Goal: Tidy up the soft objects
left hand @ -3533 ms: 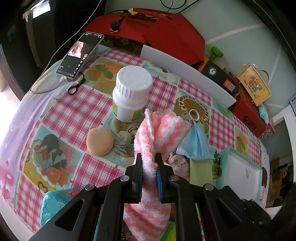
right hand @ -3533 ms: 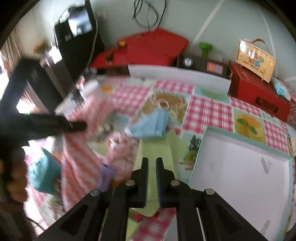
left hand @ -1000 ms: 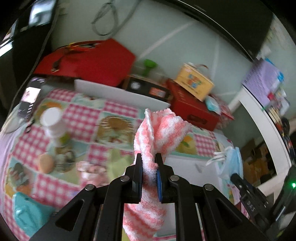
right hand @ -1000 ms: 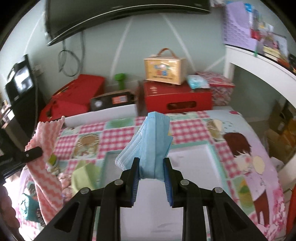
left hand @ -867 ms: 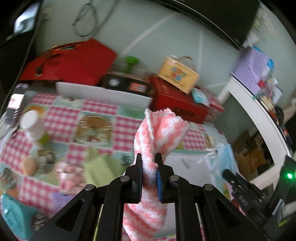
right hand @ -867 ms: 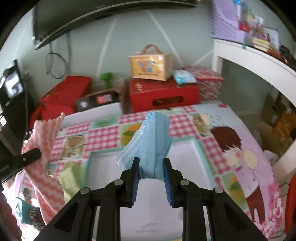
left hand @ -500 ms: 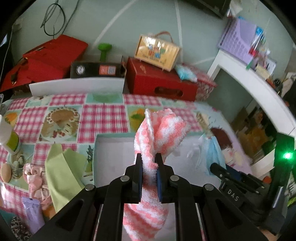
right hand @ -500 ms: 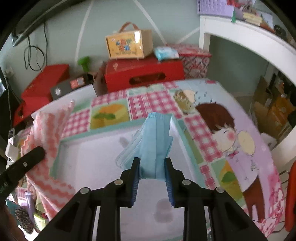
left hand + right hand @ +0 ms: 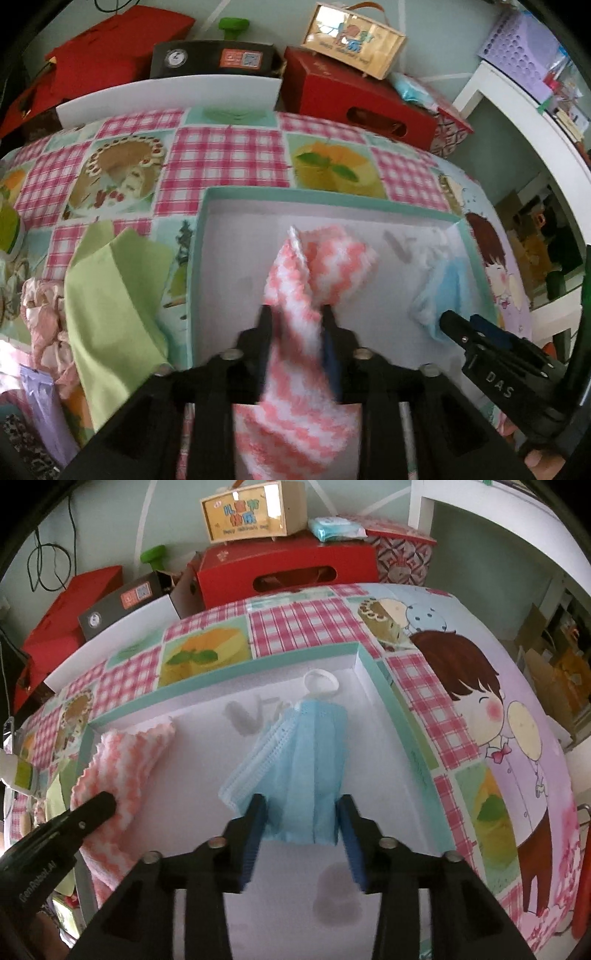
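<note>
Both grippers hang over the white tray (image 9: 373, 679) with jaws opening: the pink striped cloth (image 9: 317, 266) slackens between the left gripper (image 9: 297, 314)'s fingers, the blue mask (image 9: 303, 760) lengthwise between the right gripper (image 9: 299, 806)'s.

Setting: a lived-in home room. Table (image 9: 229, 155) covered with a pink-checked cartoon oilcloth; red gift boxes (image 9: 288, 572) and a yellow carry carton (image 9: 255, 511) stacked against a pale green wall. White shelf unit (image 9: 517, 110) alongside, holding household clutter.
</note>
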Tool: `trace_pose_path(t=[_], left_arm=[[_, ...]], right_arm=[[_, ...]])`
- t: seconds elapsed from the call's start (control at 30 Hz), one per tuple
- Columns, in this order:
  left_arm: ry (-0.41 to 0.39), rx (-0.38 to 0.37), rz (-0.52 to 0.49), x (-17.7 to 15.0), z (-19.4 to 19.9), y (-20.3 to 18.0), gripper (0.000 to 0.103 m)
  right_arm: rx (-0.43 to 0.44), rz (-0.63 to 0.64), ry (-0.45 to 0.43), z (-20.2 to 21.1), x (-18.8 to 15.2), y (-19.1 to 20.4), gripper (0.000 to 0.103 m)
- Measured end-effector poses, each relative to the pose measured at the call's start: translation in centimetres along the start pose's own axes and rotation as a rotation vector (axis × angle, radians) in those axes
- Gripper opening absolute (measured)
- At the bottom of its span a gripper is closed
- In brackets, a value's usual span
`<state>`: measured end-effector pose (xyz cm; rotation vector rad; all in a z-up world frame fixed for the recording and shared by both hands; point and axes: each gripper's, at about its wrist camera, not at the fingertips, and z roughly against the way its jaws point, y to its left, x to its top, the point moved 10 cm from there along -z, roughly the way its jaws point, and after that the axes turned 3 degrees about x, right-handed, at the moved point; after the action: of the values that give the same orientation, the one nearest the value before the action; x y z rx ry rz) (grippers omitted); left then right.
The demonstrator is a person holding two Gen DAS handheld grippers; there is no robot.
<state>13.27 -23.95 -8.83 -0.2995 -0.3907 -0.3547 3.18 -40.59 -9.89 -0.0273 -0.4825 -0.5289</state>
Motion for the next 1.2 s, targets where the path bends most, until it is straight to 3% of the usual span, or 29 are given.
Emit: trace_pose_path(t=[0.03,0.13,0.27,0.33,0.43,0.53,1.2], left_arm=[[0.003,0.009,0.004,-0.1,0.0,0.3,0.055],[0.011,0.012,0.027,-0.2,0.2,0.9,0.072],[0.031,-0.04,0.053,-0.2,0.5,1.2,0.077],[0.035,-0.075,0.064,-0.3,0.8,1.1,0.084],[0.031,-0.082,0.057,-0.4,1.3,0.9,0.087],[0.028,-0.102,0.049,-0.6,1.8,0.6,0.095],[0.007,-0.26,0.076,-0.2,5.2,-1.2,0.095]], right_arm=[[-0.003,0.004,0.004,0.0,-0.1,0.1,0.053],[-0.019,0.018,0.006,0.0,0.0,0.2,0.06],[-0.031,0.026,-0.003,0.5,0.1,0.3,0.072],[-0.037,0.025,-0.01,0.6,0.3,0.3,0.079],[-0.054,0.032,-0.02,0.9,0.4,0.2,0.088],[-0.068,0.039,-0.018,1.1,0.4,0.2,0.103],[-0.114,0.039,-0.105,4.4,1.6,0.0,0.103]])
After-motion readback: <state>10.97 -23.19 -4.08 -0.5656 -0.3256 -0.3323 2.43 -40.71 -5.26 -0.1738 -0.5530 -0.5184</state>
